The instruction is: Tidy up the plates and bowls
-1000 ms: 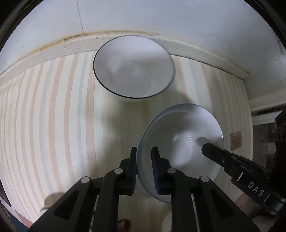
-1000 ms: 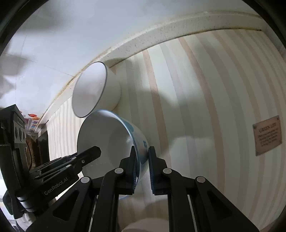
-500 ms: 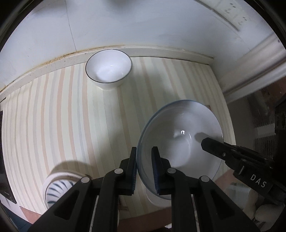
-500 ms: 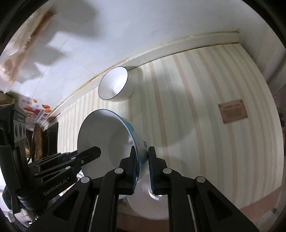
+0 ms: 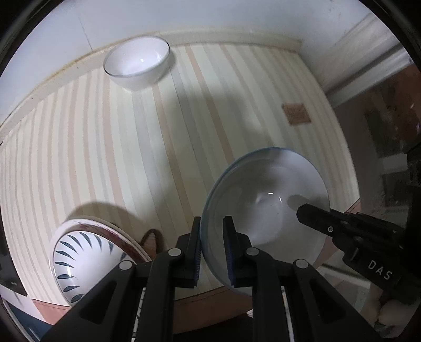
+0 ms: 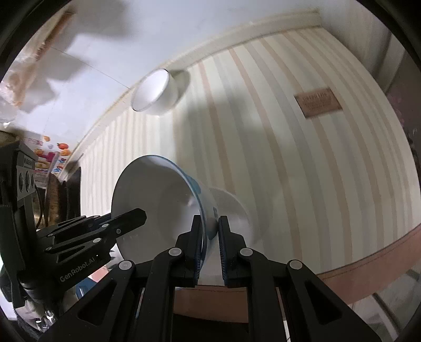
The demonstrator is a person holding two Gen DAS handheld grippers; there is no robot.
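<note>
Left wrist view. Lower left: a white bowl with dark blue leaf strokes [image 5: 76, 265] is sitting on a plate with a reddish-brown rim [image 5: 115, 232], near the front edge of the striped cream-and-tan tablecloth [image 5: 131, 147]. Upper left of centre: a plain white bowl with a thin dark rim [image 5: 136, 63] is standing upright just beside the white wall [image 5: 210, 18]. Bottom centre: the left gripper [image 5: 212, 250] is clamping the near rim of a white bowl with a pale blue rim [image 5: 265, 207], one finger inside, one outside. Lower right: the right gripper [image 5: 310, 210] is reaching in on that bowl's far side. Upper right: a small brown label [image 5: 296, 114] is lying on the cloth.

Right wrist view. The left gripper is entering from the lower left; the blue-rimmed bowl is tipping on its side at centre. The right gripper is pinching its wall, a blue print showing between the pads.
</note>
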